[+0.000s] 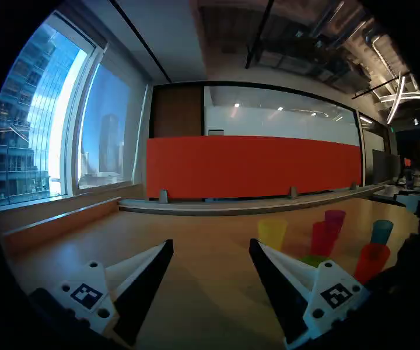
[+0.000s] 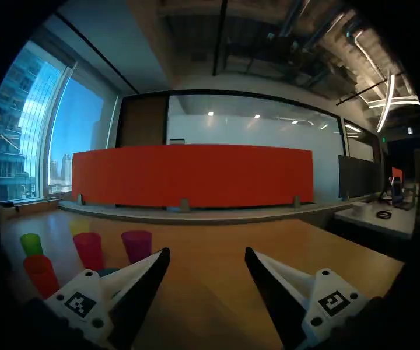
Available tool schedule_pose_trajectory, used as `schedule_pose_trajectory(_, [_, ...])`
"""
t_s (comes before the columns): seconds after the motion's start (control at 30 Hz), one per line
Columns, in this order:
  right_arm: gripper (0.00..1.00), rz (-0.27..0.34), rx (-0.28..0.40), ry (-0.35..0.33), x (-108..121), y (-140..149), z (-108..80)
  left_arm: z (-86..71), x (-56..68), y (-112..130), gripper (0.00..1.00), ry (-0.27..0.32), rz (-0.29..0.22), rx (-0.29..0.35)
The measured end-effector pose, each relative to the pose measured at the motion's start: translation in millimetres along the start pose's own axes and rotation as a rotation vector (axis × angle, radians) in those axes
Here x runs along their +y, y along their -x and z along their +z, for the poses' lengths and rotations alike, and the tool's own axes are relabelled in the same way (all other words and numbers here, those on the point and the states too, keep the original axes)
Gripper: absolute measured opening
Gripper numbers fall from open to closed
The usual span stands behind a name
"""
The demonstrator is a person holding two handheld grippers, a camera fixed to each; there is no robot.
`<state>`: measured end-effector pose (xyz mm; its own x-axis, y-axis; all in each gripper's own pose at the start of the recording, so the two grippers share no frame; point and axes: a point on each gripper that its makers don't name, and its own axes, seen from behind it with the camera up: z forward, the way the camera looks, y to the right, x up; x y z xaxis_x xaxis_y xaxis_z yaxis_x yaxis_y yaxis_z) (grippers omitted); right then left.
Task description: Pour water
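Observation:
Several plastic cups stand on a wooden table (image 1: 210, 245). In the left gripper view a yellow cup (image 1: 272, 233), a red cup (image 1: 322, 238), a purple cup (image 1: 334, 220), a teal cup (image 1: 381, 231) and an orange cup (image 1: 372, 261) sit to the right. My left gripper (image 1: 210, 248) is open, empty, short of them. In the right gripper view a purple cup (image 2: 136, 245), a red cup (image 2: 88, 249), a yellow cup (image 2: 79, 226), a green cup (image 2: 31, 243) and an orange cup (image 2: 41, 274) stand at left. My right gripper (image 2: 205, 255) is open and empty over bare table (image 2: 221, 256).
A red divider panel (image 1: 251, 166) runs along the table's far edge, and it also shows in the right gripper view (image 2: 192, 175). Tall windows (image 1: 41, 134) line the left side. Another desk (image 2: 379, 219) with small items stands at far right.

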<state>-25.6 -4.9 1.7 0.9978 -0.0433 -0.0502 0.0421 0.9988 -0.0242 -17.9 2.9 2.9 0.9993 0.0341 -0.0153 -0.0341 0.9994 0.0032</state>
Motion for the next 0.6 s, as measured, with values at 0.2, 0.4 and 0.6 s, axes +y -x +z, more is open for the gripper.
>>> schedule_pose_trajectory(0.2, [0.99,0.001,0.000,-0.003,-0.2,-0.7,-1.7,0.3,0.3,-0.1,0.97,0.000,0.000,0.000])
schedule_pose_trajectory(0.4, [0.99,0.002,-0.002,-0.003,-0.1,-0.4,-1.4,0.2,0.6,0.0,0.97,0.000,0.000,0.000])
schedule_pose_trajectory(0.6, [0.99,0.002,-0.003,-0.003,0.0,0.1,-0.5,0.2,1.0,-0.2,0.97,0.000,0.000,0.000])
